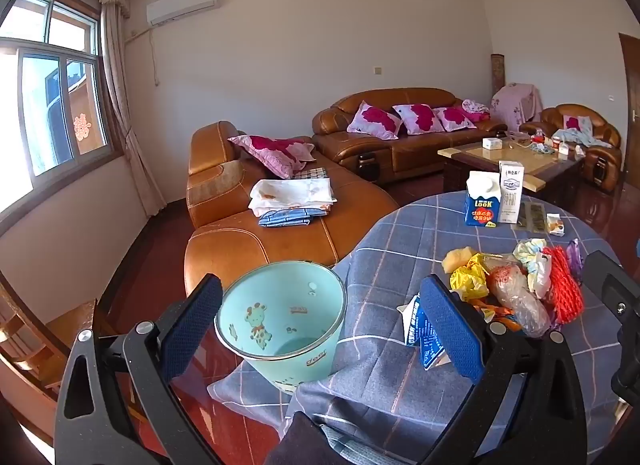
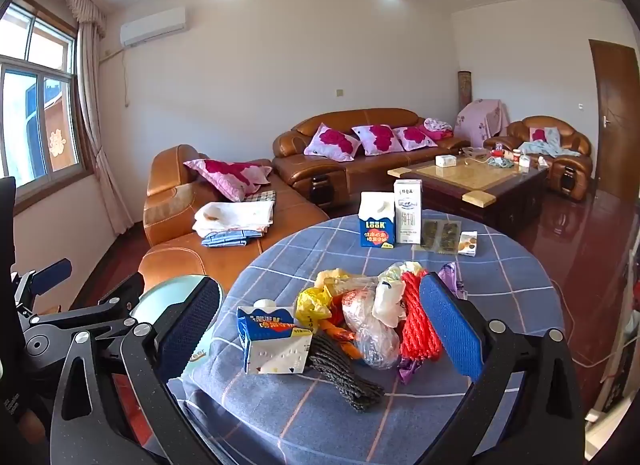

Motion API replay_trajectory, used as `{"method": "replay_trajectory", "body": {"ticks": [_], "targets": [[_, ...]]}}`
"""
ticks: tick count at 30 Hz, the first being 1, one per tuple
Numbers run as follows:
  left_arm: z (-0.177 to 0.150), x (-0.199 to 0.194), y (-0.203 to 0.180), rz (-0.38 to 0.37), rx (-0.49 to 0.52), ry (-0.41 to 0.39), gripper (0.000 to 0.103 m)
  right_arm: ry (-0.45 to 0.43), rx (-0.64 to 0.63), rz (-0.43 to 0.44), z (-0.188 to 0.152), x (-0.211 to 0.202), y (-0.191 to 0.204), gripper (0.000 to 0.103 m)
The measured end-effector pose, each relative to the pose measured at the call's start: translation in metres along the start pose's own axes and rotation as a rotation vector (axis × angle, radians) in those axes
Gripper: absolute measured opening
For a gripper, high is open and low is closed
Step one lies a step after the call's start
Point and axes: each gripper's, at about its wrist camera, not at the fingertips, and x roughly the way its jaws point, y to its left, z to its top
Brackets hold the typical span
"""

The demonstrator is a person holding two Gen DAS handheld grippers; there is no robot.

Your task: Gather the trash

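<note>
A light-blue waste bin (image 1: 280, 325) with a giraffe print stands at the table's left edge, tilted, between the open fingers of my left gripper (image 1: 320, 329). A heap of trash lies on the blue checked tablecloth (image 2: 500, 273): a crushed blue-white carton (image 2: 274, 339), a yellow wrapper (image 2: 312, 305), a clear plastic bag (image 2: 368, 325), red netting (image 2: 418, 321) and a dark knitted piece (image 2: 344, 373). My right gripper (image 2: 320, 333) is open and empty, its fingers to either side of the heap. The heap also shows in the left wrist view (image 1: 516, 289).
Two upright milk cartons (image 2: 392, 219), a flat packet (image 2: 440, 235) and a small box (image 2: 468, 243) stand at the table's far side. Brown leather sofas (image 2: 224, 233) with pillows and folded cloth lie behind. A coffee table (image 2: 472, 181) is at the right.
</note>
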Motion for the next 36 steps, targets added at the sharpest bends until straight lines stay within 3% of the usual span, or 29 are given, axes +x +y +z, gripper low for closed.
{"method": "replay_trajectory", "body": {"ticks": [36], "targets": [[0.0022,0.0008,0.0043,0.018,-0.017,-0.017,0.097,0.004,0.018,0.009,-0.0009,0.0039,-0.0052,0.099]]}}
